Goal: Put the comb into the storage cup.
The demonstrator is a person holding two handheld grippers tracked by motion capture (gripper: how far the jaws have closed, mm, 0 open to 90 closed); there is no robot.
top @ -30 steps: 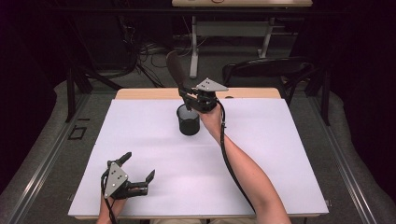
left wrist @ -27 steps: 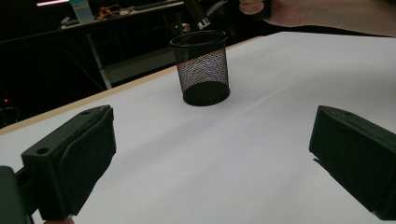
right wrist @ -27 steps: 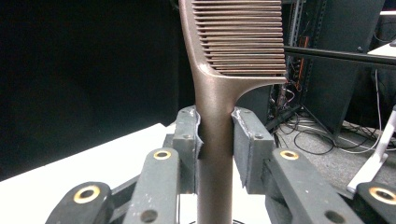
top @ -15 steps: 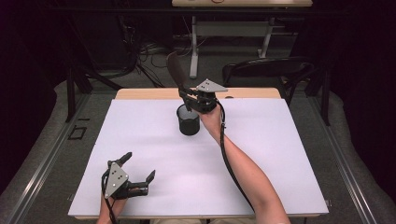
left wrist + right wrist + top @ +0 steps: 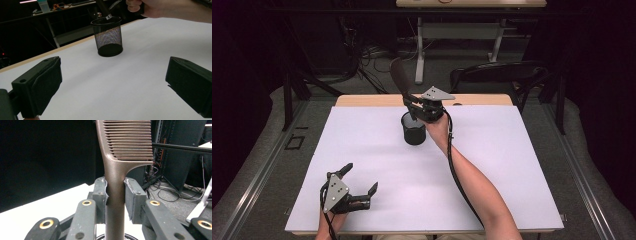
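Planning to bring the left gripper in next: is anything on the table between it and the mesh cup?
Nothing: in the high view, only bare white table lies between the left gripper and the mesh cup. The left gripper view shows the same bare stretch.

A white table (image 5: 512, 165) is seen from above, with a strip of bare wood along its far edge. Near that edge, a little left of the middle, a black mesh cup (image 5: 414, 131) stands upright. The right gripper (image 5: 414, 104) is above the cup's rim, and a dark comb (image 5: 400, 80) rises from its jaws, leaning to the left (its lower end is hidden behind the gripper and cup). The person's right forearm reaches from the bottom edge, and a black cable follows along it. The left gripper (image 5: 360, 184) rests low near the front left corner, well apart from the cup, its jaws spread wide with nothing between them.
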